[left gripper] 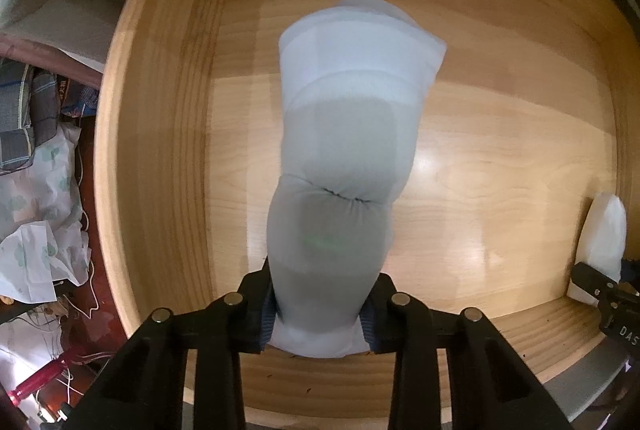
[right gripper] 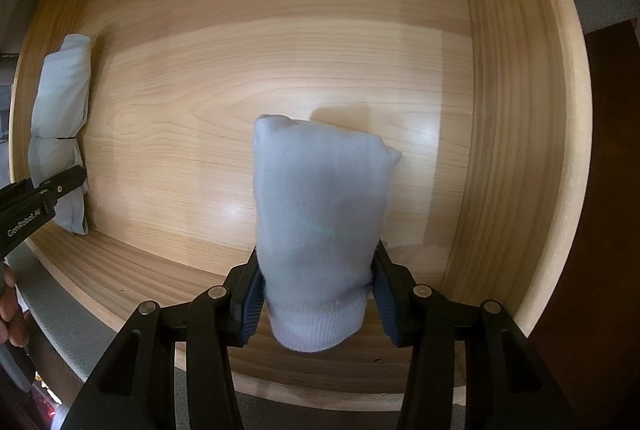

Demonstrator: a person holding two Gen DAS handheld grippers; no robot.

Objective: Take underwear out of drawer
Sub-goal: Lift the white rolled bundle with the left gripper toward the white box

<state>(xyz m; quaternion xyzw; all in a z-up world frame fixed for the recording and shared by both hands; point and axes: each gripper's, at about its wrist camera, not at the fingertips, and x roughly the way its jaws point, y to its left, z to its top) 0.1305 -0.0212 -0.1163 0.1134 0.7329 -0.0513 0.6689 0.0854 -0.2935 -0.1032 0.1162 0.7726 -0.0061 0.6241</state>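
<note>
Left gripper (left gripper: 320, 318) was clamped on a rolled pale-blue underwear bundle (left gripper: 344, 158) over the wooden drawer (left gripper: 500, 150). Right view: right gripper (right gripper: 318, 294) pinched another pale-blue roll (right gripper: 320, 210), held above the drawer floor (right gripper: 280, 70).

Drawer (left gripper: 500, 150): light wood, pale glossy bottom panel, darker grained side walls, rounded by lens. Pulled open. Contents: 2 rolled pale grey-white underwear pcs, one (left gripper: 348, 134) near left wall, other (right gripper: 320, 214) toward right side; well apart. Whether each rests on the bottom or is lifted off it: can't tell. Rest of bottom panel bare wood w/ light glare.
</note>
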